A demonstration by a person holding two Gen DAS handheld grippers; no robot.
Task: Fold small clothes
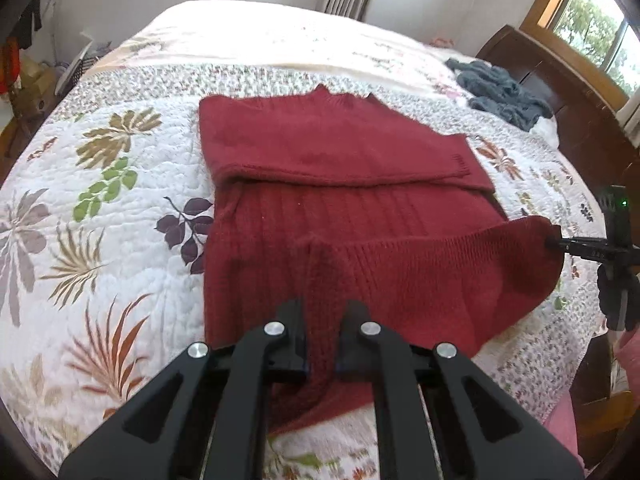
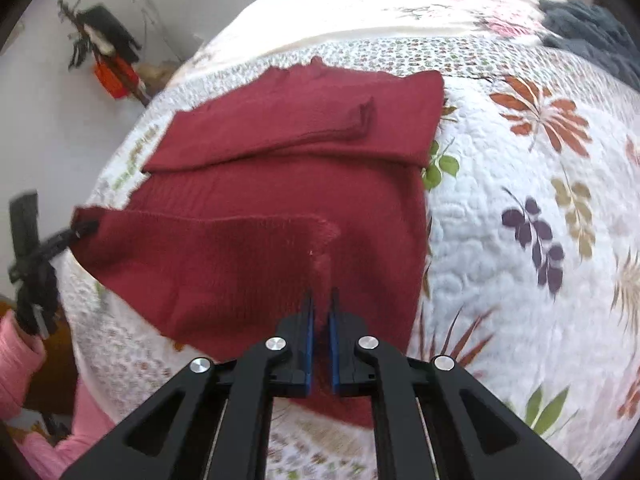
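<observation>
A dark red knitted sweater (image 1: 340,148) lies flat on the floral quilt (image 1: 100,200), collar at the far end and a sleeve folded across its chest. My left gripper (image 1: 324,308) is shut on a bunched part of the sweater's near hem. Out at the right, my right gripper (image 1: 556,242) pinches the other hem corner, so the hem hangs raised between them. The right wrist view shows the sweater (image 2: 280,140) with my right gripper (image 2: 321,300) shut on the hem. There, the left gripper (image 2: 80,228) holds the far left corner.
A grey knitted garment (image 1: 500,92) lies bunched at the far right of the bed, beside a dark wooden bed board (image 1: 568,92). Clutter stands on the floor past the bed's left side (image 1: 24,80). A pink sleeve (image 2: 20,360) shows at the left edge.
</observation>
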